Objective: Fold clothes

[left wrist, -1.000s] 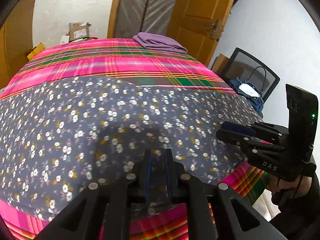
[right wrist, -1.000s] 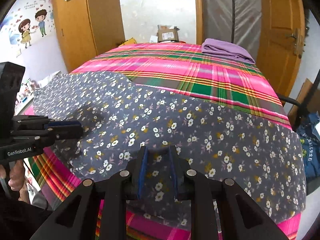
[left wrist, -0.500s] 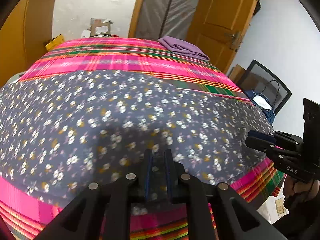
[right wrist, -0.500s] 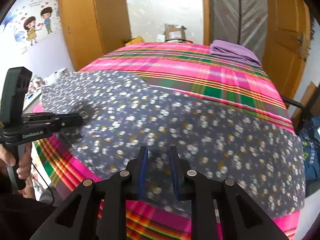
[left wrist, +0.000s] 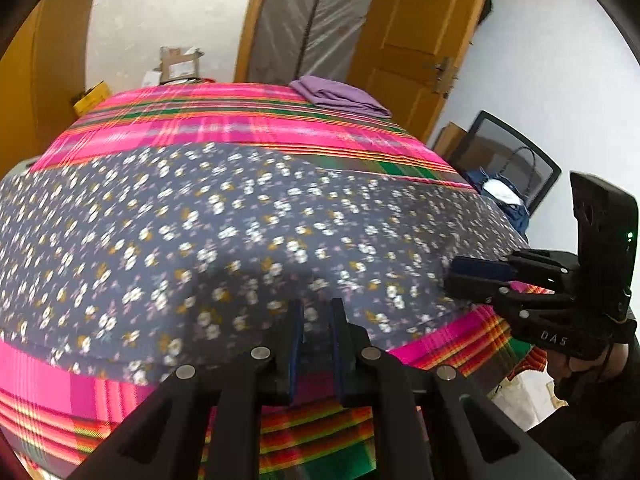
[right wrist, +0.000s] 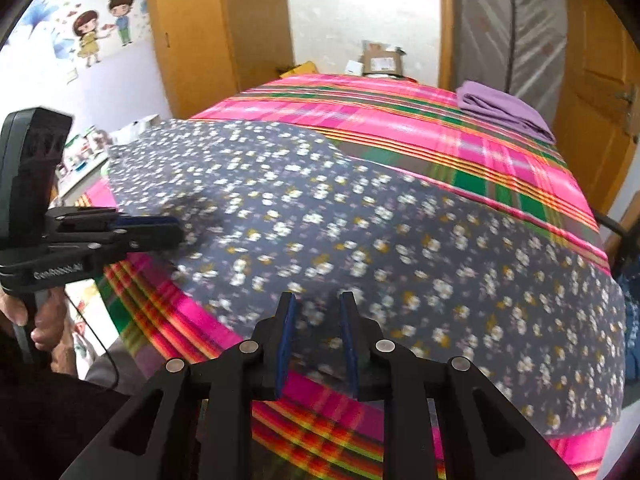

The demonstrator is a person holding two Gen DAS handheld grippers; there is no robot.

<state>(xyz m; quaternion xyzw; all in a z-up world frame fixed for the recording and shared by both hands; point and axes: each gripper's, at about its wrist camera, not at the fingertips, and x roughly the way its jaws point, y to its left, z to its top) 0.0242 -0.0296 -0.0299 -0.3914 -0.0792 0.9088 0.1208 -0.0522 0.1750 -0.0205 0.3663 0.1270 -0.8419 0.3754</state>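
A grey floral garment [left wrist: 224,240] lies spread flat across the near part of a bed; it also shows in the right wrist view [right wrist: 380,240]. My left gripper [left wrist: 316,312] hovers above the garment's near hem, jaws a narrow gap apart and empty. It shows at the left of the right wrist view [right wrist: 168,232]. My right gripper [right wrist: 316,308] hovers over the near hem further right, jaws slightly apart and empty. It shows at the right of the left wrist view [left wrist: 456,276].
The bed has a pink, green and orange plaid cover [left wrist: 240,124]. A folded purple cloth [left wrist: 340,94] lies at its far right corner, also in the right wrist view [right wrist: 504,110]. A black chair with a bag [left wrist: 508,168] stands to the right. Wooden wardrobe and door stand behind.
Both grippers have drawn back toward the near edge of the bed and risen a little. The garment lies as before.
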